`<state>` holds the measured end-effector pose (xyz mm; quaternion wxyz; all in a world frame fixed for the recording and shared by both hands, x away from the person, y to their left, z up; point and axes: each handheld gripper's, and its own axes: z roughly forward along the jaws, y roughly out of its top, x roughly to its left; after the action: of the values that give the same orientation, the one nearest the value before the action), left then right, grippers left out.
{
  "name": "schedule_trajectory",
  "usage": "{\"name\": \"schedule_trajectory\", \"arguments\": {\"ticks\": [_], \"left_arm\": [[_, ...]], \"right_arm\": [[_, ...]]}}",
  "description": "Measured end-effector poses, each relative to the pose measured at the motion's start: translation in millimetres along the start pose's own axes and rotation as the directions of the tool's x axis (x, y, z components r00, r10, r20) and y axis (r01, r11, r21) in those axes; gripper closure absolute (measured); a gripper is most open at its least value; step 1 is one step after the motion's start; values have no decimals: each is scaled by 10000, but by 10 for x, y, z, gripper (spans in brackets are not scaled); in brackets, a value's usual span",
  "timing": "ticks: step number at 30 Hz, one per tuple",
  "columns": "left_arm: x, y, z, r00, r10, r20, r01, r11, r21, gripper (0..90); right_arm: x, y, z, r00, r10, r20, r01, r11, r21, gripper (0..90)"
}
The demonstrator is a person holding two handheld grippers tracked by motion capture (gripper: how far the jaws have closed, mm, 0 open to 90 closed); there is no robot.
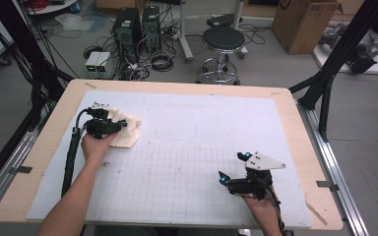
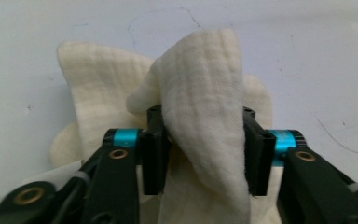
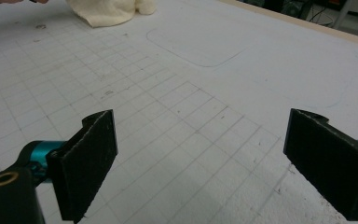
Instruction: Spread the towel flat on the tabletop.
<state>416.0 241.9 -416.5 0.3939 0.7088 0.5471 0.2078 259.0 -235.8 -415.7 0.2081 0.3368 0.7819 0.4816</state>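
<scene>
A cream cloth (image 1: pixel 129 132) lies crumpled at the left of the white mat (image 1: pixel 202 118). My left gripper (image 1: pixel 120 125) is on its left side. In the left gripper view a raised fold of the cloth (image 2: pixel 200 93) fills the gap between the two black pads (image 2: pixel 154 154), which press on it from both sides. My right gripper (image 1: pixel 231 166) rests near the front right of the mat, jaws wide apart with nothing between them. In the right gripper view, the right gripper (image 3: pixel 200 158) looks along the gridded mat toward the cloth (image 3: pixel 107 11) far off.
The mat covers a wooden table (image 1: pixel 44 142) and carries a printed grid (image 1: pixel 177 172) and a faint rounded outline (image 1: pixel 176 132) at its middle. Beyond the table stand a stool (image 1: pixel 222 42), computer towers (image 1: pixel 128 29) with cables, and a cardboard box (image 1: pixel 302 22).
</scene>
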Motion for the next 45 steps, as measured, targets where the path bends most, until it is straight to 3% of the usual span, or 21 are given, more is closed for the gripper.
{"name": "schedule_trajectory", "arguments": {"ticks": [5, 8, 17, 24, 32, 36, 37, 39, 41, 42, 45], "left_arm": [[20, -9, 9, 9999, -68, 104, 67, 9999, 102, 720], [-10, -9, 2, 9998, 148, 133, -149, 9998, 113, 751], [-71, 32, -108, 9989, 253, 398, -247, 9996, -144, 782], [-157, 90, -280, 9963, -32, 859, 86, 9980, -624, 785], [-434, 119, -432, 9896, -153, 1430, 275, 9961, -839, 786], [-603, 117, -475, 9817, -69, 1902, 258, 9949, -971, 784], [-705, 114, -487, 9774, 32, 2113, 190, 9945, -1029, 785], [-759, 111, -494, 9759, 58, 2183, 179, 9941, -1066, 783], [-934, 100, -502, 9688, 213, 2469, 73, 9934, -1142, 783], [-934, 100, -502, 9688, 213, 2469, 73, 9934, -1142, 781], [-1131, 75, -490, 9598, 323, 2788, 6, 9931, -1171, 779]], "right_arm": [[-2, 0, 6, 10000, -36, -24, 36, 10000, -18, 91], [1, 0, 8, 10000, -66, -32, 66, 10000, 11, 91], [3, -1, 6, 10000, -69, -52, 69, 10000, 2, 91], [13, 1, 15, 9999, -105, -53, 105, 9999, 33, 91], [21, 2, 13, 10000, -80, -25, 80, 10000, 42, 91], [30, 6, 25, 10000, -90, 9, 90, 9999, 89, 91], [30, 7, 27, 10000, -86, 8, 86, 9999, 119, 91], [25, 8, 29, 9999, -111, 60, 110, 9999, 76, 91], [24, 7, 29, 9999, -102, 58, 102, 9999, 86, 91], [24, 7, 29, 9999, -102, 58, 102, 9999, 86, 91], [15, 9, 20, 9999, -138, 62, 138, 9999, 28, 92]]}}
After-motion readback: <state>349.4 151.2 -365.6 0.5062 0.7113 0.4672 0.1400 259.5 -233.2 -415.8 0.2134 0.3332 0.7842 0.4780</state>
